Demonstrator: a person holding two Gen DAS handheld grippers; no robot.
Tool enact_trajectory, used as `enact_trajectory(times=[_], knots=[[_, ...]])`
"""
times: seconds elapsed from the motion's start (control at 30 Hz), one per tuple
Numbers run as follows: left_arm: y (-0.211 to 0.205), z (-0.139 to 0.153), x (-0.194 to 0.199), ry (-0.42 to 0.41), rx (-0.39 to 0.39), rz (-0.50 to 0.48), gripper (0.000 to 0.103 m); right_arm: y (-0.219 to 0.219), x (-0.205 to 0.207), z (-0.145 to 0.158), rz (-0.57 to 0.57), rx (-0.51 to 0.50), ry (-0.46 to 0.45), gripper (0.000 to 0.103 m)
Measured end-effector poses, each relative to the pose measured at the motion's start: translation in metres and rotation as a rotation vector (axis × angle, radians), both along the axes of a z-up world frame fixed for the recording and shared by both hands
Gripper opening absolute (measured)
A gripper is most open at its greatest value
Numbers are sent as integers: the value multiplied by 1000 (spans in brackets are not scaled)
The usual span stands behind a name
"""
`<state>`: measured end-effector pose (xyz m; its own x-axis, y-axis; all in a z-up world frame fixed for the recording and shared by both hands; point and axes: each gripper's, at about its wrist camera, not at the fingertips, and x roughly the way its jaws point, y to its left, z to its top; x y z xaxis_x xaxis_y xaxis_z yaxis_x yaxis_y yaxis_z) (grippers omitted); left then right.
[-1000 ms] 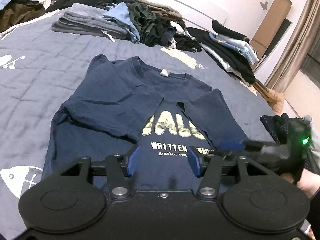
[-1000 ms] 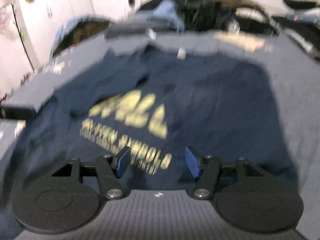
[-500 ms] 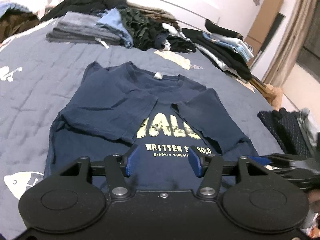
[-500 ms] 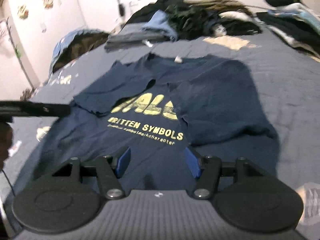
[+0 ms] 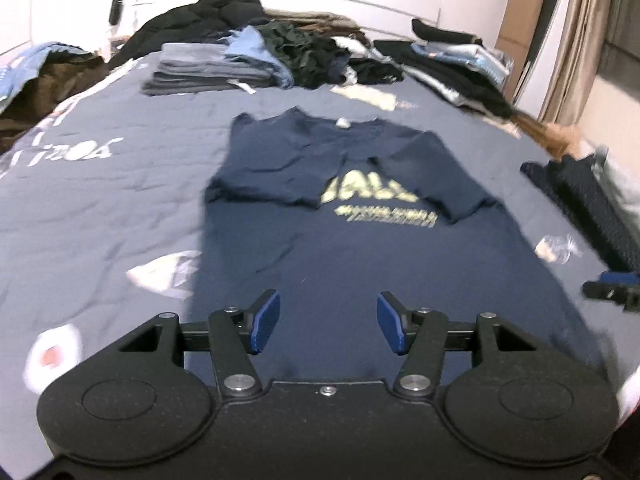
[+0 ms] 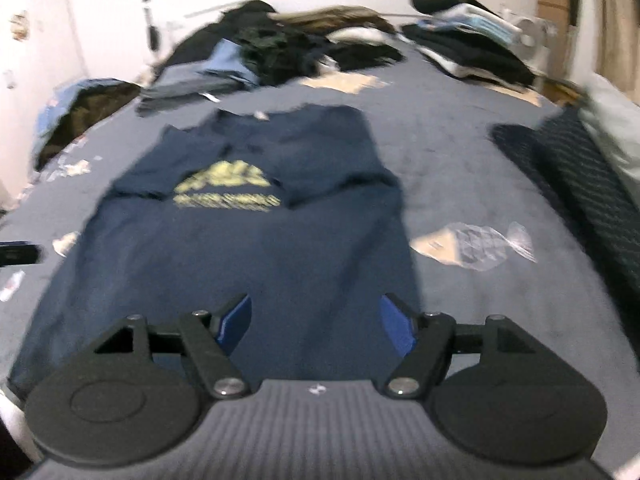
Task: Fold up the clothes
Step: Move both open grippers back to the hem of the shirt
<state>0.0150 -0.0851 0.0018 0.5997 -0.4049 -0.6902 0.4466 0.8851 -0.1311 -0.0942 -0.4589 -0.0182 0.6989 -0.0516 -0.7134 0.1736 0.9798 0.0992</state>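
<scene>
**Navy T-shirt flat on the bed, both tools empty above its hem**

Left wrist view: the left tool (image 5: pixel 327 322) hangs over the near end of the navy T-shirt (image 5: pixel 352 264), its blue pads spread with nothing between them. The shirt lies face up on the grey-blue bedspread (image 5: pixel 100 200), both sleeves folded inward over the chest so that they partly cover the yellow lettering (too blurred to read). Behind the collar sits a stack of folded grey garments (image 5: pixel 200 74) beside a loose heap of dark clothes (image 5: pixel 312 52). At the right edge the tip of the right tool (image 5: pixel 614 286) shows.

Right wrist view: the right tool (image 6: pixel 316 322) hovers over the shirt's (image 6: pixel 248 256) lower right part; its jaws have just been opening and stand wide, gripping nothing. A dark dotted garment (image 6: pixel 572 168) lies to the right, apart from the shirt.
</scene>
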Motion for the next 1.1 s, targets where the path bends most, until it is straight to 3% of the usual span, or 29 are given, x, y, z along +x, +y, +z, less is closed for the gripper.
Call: enact_trajectory(times=[0.1,0.23,0.47,0.67,0.73,0.83,0.97,1.1], knots=[[28,0,-17,3,56,2,62,-11,-21,-5,-22,1,52,71],[59,-4,-36,23,88,37,63,-13,-46,-19,-25,-16,91,71],[79,-28,-55,132,27,48,63,-14,-77,-48,-69,-12,126,71],[84,-64,-68,150,-4,95,63,-18,-97,-62,-125,6,112,71],[75,-62,-74,101,69,82,63,-15,-101,-62,-122,-26,105,71],[67,-53,-86,32,80,31,67,-11,-104,-60,-105,-42,87,71],[64,-60,-85,52,156,67,67,-3,-103,-60,-85,-54,86,71],[70,-59,-83,61,126,102,67,13,-105,-56,-25,-74,49,71]])
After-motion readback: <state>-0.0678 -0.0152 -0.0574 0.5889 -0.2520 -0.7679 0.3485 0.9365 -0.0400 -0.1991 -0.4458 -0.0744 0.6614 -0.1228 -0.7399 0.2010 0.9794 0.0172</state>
